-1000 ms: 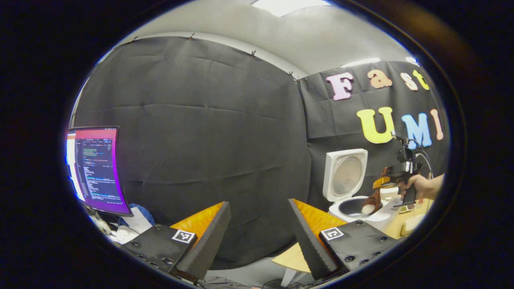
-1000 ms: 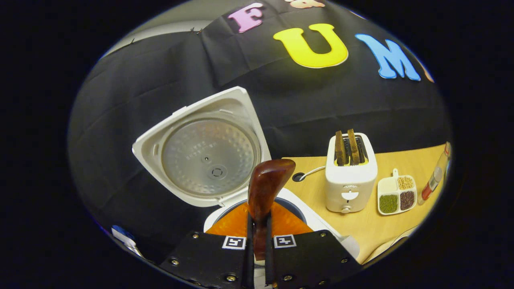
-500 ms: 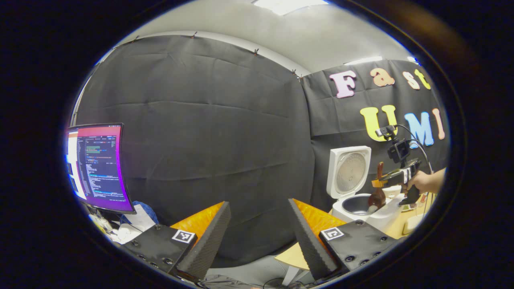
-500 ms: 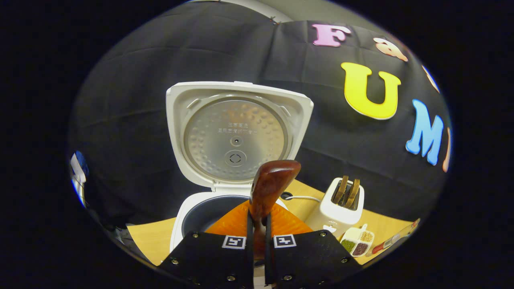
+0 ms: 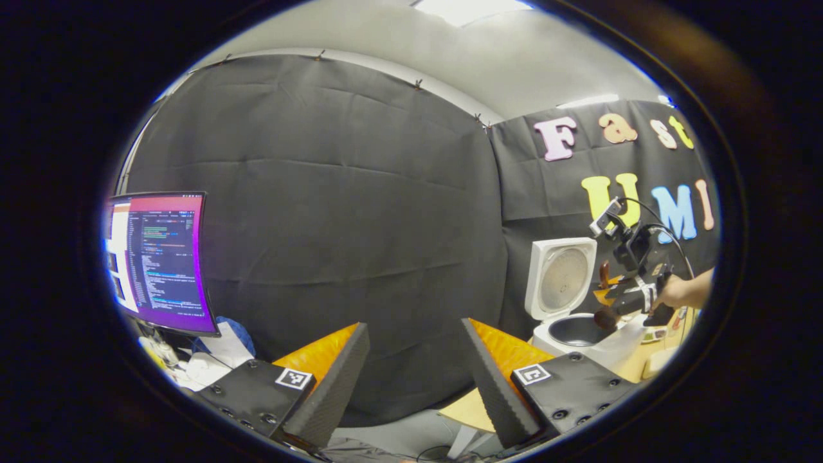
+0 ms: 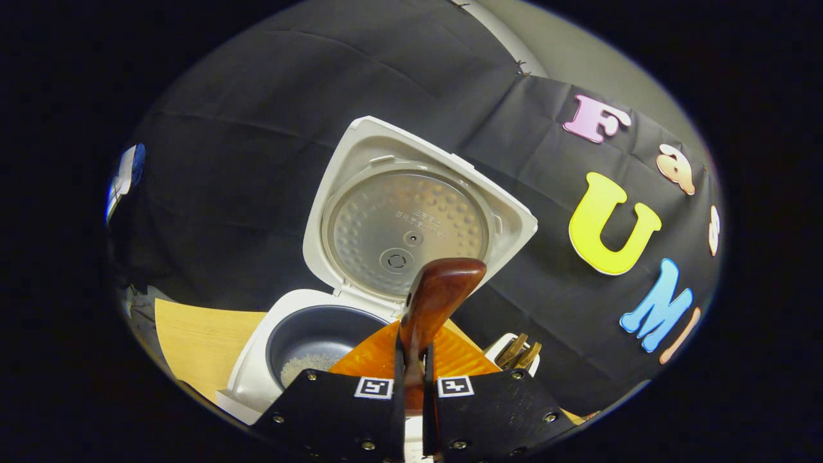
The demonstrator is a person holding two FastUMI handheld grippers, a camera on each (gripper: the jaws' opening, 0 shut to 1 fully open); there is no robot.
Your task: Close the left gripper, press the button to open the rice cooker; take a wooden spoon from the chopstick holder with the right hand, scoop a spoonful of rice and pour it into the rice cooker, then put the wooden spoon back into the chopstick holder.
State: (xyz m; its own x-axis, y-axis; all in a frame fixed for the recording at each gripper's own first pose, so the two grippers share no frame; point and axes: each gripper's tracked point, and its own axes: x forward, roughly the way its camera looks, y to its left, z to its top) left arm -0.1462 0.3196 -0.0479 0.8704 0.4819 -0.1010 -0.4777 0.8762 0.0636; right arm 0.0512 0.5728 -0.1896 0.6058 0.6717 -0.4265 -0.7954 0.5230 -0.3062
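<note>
Clamping the wooden spoon (image 6: 429, 308) by its handle, the right tool (image 6: 411, 360) hovers beside the open rice cooker (image 6: 302, 341) on the tabletop (image 6: 193, 334), rice in its pot; the left tool (image 5: 411, 373) waits apart, fingers spread, holding nothing.

The left gripper view is looking from well back and low, facing the booth's side wall, with the open rice cooker (image 5: 574, 302) sitting far off at its right edge. The right gripper view is tilting over that same rice cooker (image 6: 360, 270) from close above, so both views are sharing the cooker and its raised lid.
</note>
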